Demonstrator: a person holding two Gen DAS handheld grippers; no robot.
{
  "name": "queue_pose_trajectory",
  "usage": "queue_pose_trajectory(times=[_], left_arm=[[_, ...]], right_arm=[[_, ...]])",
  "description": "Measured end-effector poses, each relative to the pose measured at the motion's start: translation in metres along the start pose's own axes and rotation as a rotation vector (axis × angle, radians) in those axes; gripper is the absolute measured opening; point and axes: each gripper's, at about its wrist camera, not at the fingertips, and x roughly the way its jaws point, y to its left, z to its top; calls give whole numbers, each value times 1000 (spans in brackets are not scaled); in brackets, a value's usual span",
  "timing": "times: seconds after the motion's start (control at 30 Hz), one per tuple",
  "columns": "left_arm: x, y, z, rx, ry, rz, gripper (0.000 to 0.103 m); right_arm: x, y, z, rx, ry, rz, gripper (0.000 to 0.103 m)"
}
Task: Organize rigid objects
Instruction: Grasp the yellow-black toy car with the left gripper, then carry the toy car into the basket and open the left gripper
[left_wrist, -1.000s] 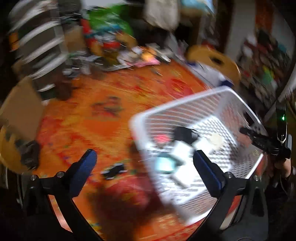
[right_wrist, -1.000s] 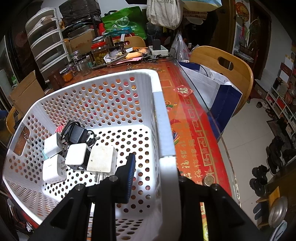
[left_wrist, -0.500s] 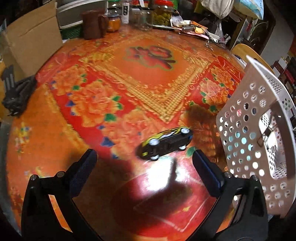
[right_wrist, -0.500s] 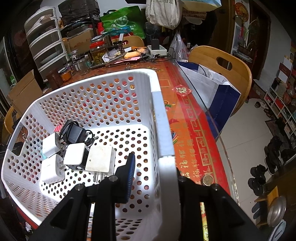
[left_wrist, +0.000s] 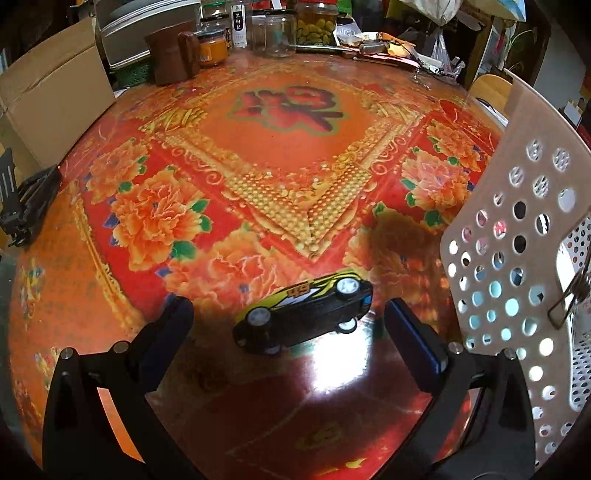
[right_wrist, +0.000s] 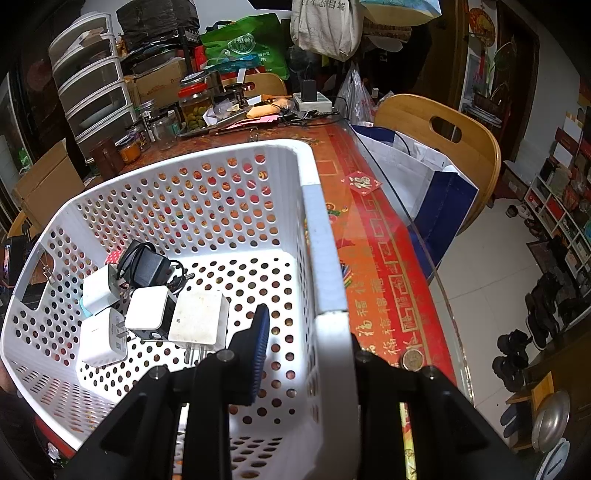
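Toy car on its side on floral tablecloth, just beside basket. Sits between and slightly ahead of left gripper, jaws wide open, nothing held, not touching. Car's long axis runs roughly across gap, tilted up toward right; wheels face camera; nose end unclear. Likely needs wrist roll. Right gripper clamped on basket wall; chargers inside. Left hand nearer car.
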Motion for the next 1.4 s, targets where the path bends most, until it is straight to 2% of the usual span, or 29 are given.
queue_pose_trajectory(times=[0.13, 0.2, 0.27, 0.4, 0.57, 1.0, 1.4], left_arm=[[-2, -1, -1, -2, -19, 6, 100], [-4, -1, -1, -2, -35, 8, 91], [-10, -3, -2, 5, -63, 6, 61], [-16, -4, -5, 18, -99, 82, 61], [-39, -3, -8, 24, -201, 132, 61], [-62, 5, -11, 30, -269, 243, 61], [-130, -7, -5, 89, -386, 368, 61]], right_arm=[[-1, -1, 1, -2, -1, 3, 26], [-1, -1, 1, -1, -2, 3, 26], [-1, -1, 1, -1, -2, 2, 26], [-1, -1, 1, -1, -1, 2, 26], [-1, -1, 1, -1, -1, 1, 26], [-1, -2, -1, -7, 4, -2, 26], [-1, -1, -1, -12, -1, 18, 26]])
